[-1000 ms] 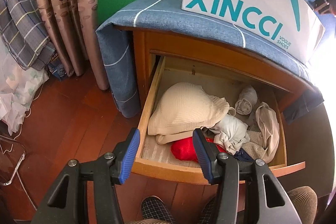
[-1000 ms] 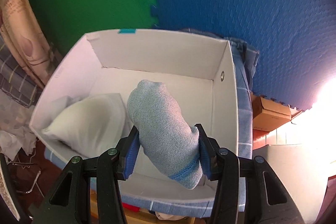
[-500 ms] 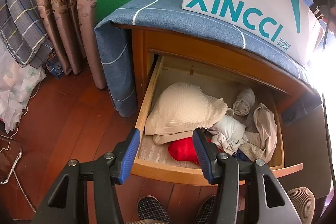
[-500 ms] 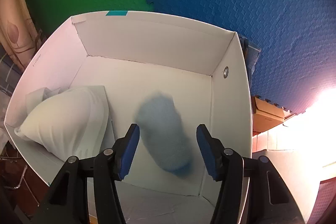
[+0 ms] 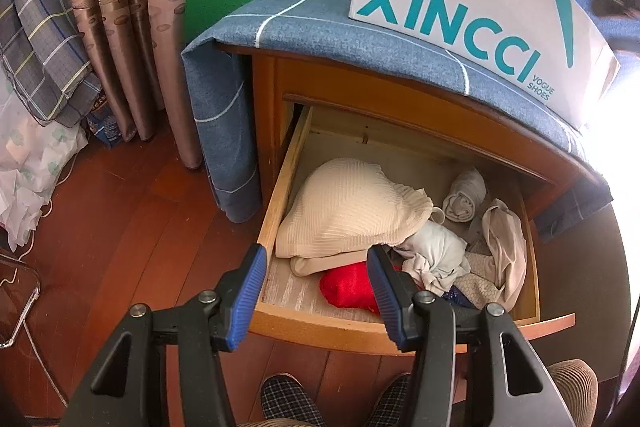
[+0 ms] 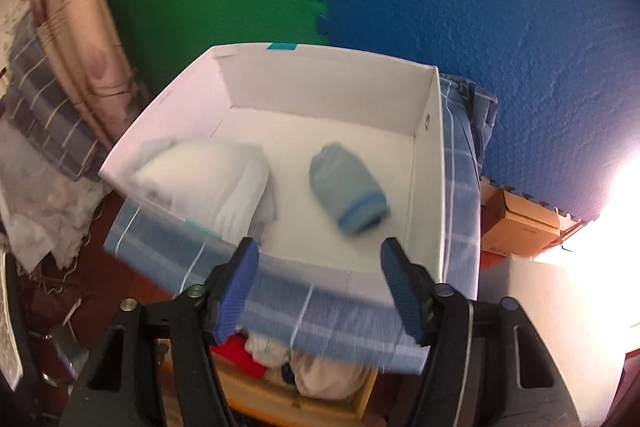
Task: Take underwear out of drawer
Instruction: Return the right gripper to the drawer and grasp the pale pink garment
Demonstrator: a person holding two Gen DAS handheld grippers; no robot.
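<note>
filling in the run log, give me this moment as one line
left gripper: open, over drawer | right gripper: opening, nothing between jaws | blue roll: lying in white box beside white bundle

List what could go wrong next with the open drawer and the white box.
1. The clothes in the drawer lie tangled, so the left tongs, open above the red garment, may drag neighbours out too.
2. The right tongs, still opening and empty, hang near the shoe box front wall and might knock it.
</note>
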